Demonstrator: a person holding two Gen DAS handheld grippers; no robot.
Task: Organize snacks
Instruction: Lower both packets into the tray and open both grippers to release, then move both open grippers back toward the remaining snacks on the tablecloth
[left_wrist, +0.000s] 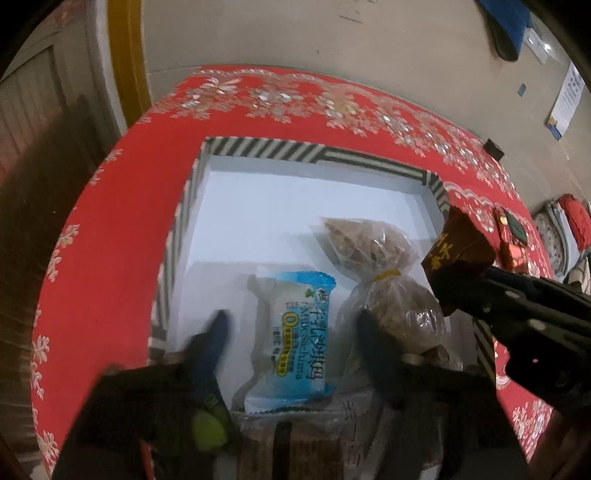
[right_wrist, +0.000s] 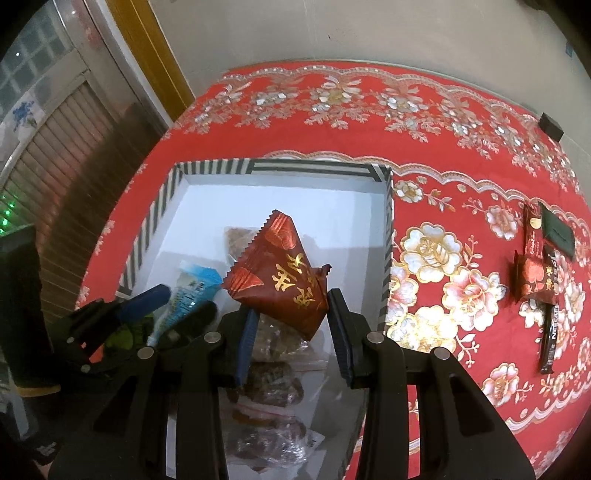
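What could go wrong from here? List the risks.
1. The red snack packet is pinched only at its lower corner by the right gripper; it could slip or fall outside the striped box.
2. The left gripper straddles the blue packet; lifting could snag it.

My left gripper (left_wrist: 291, 325) has its jaws apart over the striped box (left_wrist: 258, 151), and the blue snack packet (left_wrist: 291, 339) lies between them, not pressed. Clear bags of brown snacks (left_wrist: 373, 243) lie toward the box's right wall. My right gripper (left_wrist: 465, 284) holds a dark red packet (left_wrist: 458, 243) above that right edge.
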